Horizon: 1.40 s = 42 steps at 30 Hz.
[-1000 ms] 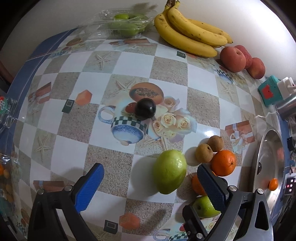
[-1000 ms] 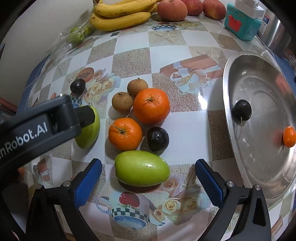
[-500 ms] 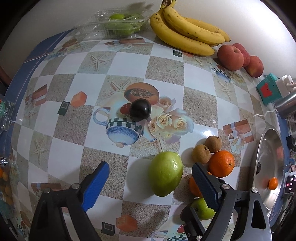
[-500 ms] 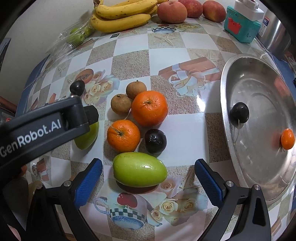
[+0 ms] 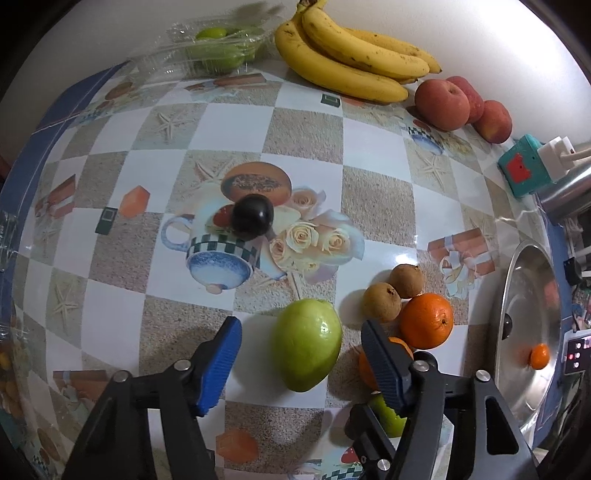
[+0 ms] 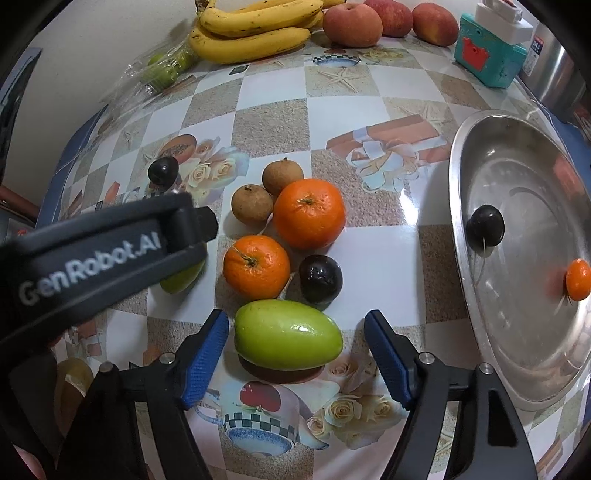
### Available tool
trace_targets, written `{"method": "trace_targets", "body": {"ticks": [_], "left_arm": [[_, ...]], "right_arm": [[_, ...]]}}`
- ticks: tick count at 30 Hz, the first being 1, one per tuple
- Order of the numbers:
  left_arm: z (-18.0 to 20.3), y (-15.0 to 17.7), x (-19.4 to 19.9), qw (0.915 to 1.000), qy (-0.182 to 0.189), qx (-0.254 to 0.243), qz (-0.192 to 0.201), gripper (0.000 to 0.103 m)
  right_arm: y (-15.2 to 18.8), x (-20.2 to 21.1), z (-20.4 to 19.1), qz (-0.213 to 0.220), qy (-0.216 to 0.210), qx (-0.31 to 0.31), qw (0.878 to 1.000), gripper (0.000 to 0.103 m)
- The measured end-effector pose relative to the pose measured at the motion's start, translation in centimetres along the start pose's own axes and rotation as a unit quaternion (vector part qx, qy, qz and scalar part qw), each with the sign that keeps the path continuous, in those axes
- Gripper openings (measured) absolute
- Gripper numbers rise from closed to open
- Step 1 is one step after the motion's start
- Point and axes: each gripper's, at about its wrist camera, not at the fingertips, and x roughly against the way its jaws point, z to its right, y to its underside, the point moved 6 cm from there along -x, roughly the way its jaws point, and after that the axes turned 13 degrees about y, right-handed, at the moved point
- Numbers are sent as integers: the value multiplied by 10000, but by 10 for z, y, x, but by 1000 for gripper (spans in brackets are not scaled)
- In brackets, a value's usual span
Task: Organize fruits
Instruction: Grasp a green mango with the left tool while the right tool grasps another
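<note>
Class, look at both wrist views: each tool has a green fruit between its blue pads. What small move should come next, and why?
Probably finish closing. The left tool straddles one green fruit, the right tool another green fruit; both are closing, with gaps beside the pads, so neither grips yet.

a plain white wall (image 5: 147,33) behind a table (image 5: 373,155) in glossy checkered picture oilcloth
</note>
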Motion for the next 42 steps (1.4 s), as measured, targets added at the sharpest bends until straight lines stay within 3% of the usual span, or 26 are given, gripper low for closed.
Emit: {"method": "trace_targets", "body": {"ticks": [4, 7, 11, 13, 30, 42], "left_arm": [[-1, 1, -5, 10000, -33, 75, -44, 64], [-3, 2, -6, 9999, -34, 107, -52, 55], [-2, 1, -3, 9998, 127, 164, 25, 43], [-3, 1, -2, 9998, 73, 178, 53, 43], [-10, -8, 37, 9980, -19, 328, 546, 43], [-5, -15, 78, 9941, -101, 260, 1047, 43]], "right_arm": [[0, -1, -1, 32, 67, 47, 10000, 77], [0, -2, -3, 48, 140, 103, 9998, 76], [-2, 0, -6, 92, 88, 69, 9999, 65], [-1, 1, -7, 99, 6, 104, 9999, 59], [1, 13, -9, 56, -425, -53, 9991, 59], [-16, 57, 4, 557, -802, -411, 9944, 59]]}}
